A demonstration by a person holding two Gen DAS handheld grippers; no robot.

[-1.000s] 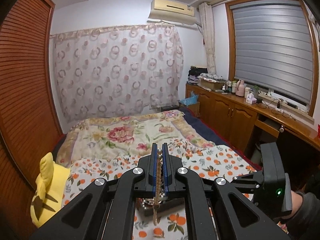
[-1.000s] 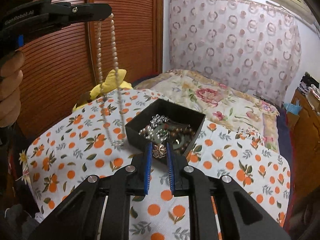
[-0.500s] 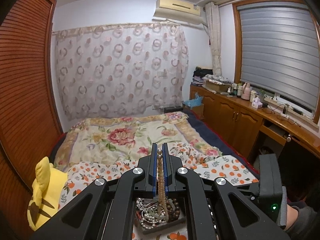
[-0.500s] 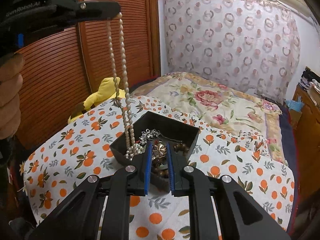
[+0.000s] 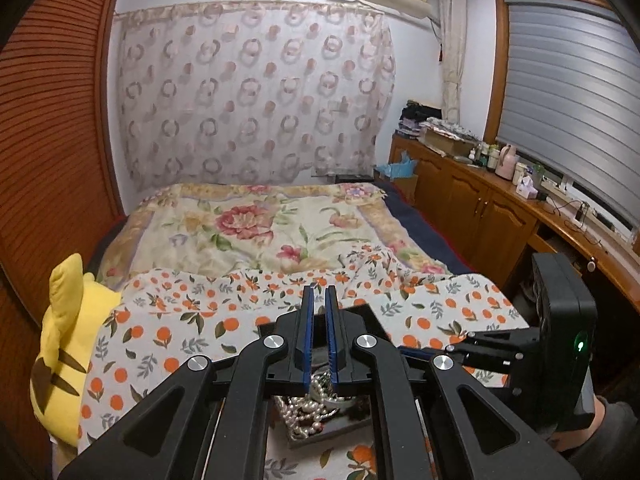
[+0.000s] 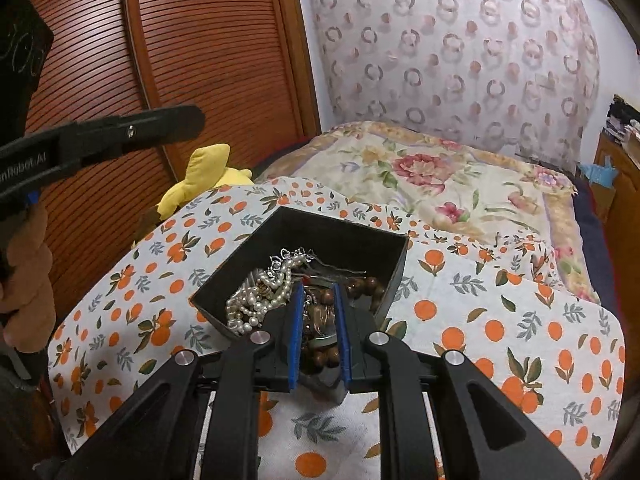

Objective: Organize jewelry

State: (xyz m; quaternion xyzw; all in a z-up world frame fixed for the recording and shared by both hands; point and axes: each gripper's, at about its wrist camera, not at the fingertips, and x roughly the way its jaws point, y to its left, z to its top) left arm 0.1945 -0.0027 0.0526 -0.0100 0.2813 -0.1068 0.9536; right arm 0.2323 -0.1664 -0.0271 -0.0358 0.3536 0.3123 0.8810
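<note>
A black open box (image 6: 316, 228) sits on the orange-print cloth (image 6: 500, 320) on the bed. It holds a pearl necklace (image 6: 260, 300), brown wooden beads (image 6: 364, 286) and silver pieces. In the left wrist view the pearl necklace (image 5: 306, 412) lies heaped in the box (image 5: 360, 312) below my left gripper (image 5: 319, 294), whose jaws stand slightly apart and empty. My left gripper (image 6: 176, 120) hovers up and left of the box in the right wrist view. My right gripper (image 6: 319, 290) is open, its fingers over the box's near edge, above the beads.
A yellow plush toy (image 5: 60, 344) lies at the bed's left edge against the slatted wooden wardrobe (image 6: 180, 60). A floral quilt (image 5: 260, 232) covers the far bed. Wooden cabinets (image 5: 480, 216) with clutter run along the right wall.
My left gripper lowered the hanging pearl necklace over the box and let it go; the pearls now lie heaped inside. The right gripper moved closer over the box and opened wider.
</note>
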